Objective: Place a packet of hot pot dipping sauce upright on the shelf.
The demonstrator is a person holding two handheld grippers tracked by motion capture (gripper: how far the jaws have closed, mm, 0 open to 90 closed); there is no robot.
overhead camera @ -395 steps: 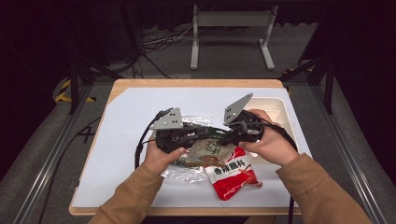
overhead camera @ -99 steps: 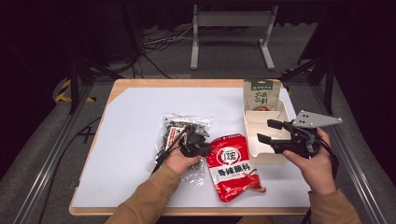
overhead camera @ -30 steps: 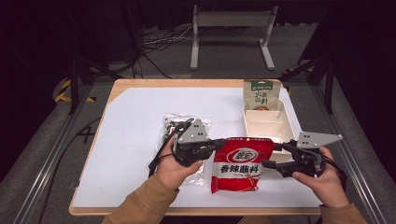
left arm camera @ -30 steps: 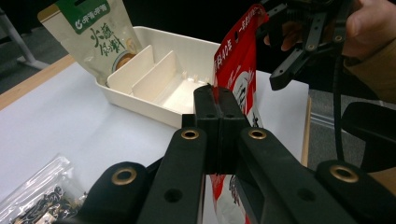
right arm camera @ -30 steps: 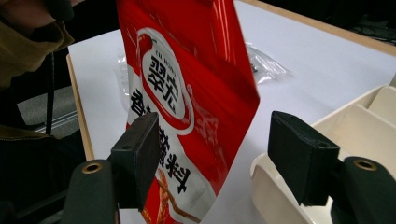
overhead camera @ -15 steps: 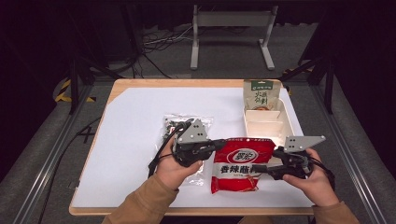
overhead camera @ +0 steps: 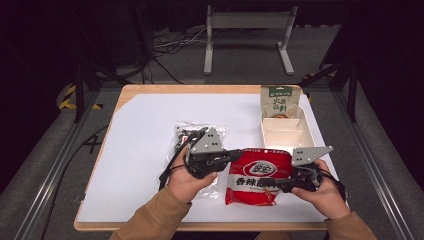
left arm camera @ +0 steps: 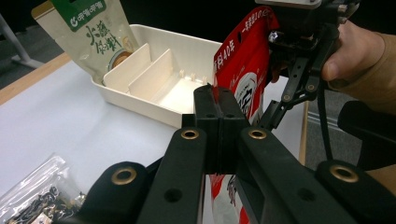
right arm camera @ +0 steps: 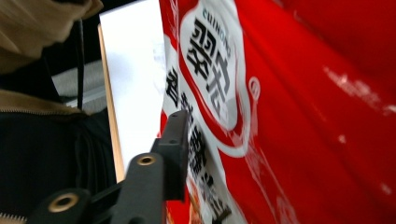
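Note:
A red snack packet (overhead camera: 257,175) hangs upright over the table's front, held by its left edge in my left gripper (overhead camera: 232,157), which is shut on it. In the left gripper view the closed jaws (left arm camera: 219,100) pinch the packet's (left arm camera: 243,60) edge. My right gripper (overhead camera: 280,186) sits at the packet's lower right side. Its jaws have just been closing with the packet between them. In the right gripper view one black finger (right arm camera: 175,140) lies in front of the packet (right arm camera: 303,116) and the other is hidden behind it. I see no firm pinch there.
A cream divided tray (overhead camera: 280,145) stands at the right, with a green-and-white pouch (overhead camera: 279,102) leaning in its far end. A clear bag of dark pieces (overhead camera: 192,135) lies under my left hand. White mat covers the table's left half.
My right gripper has moved left and down onto the packet's right side, and its jaws have narrowed. The left gripper and the packet have stayed in place.

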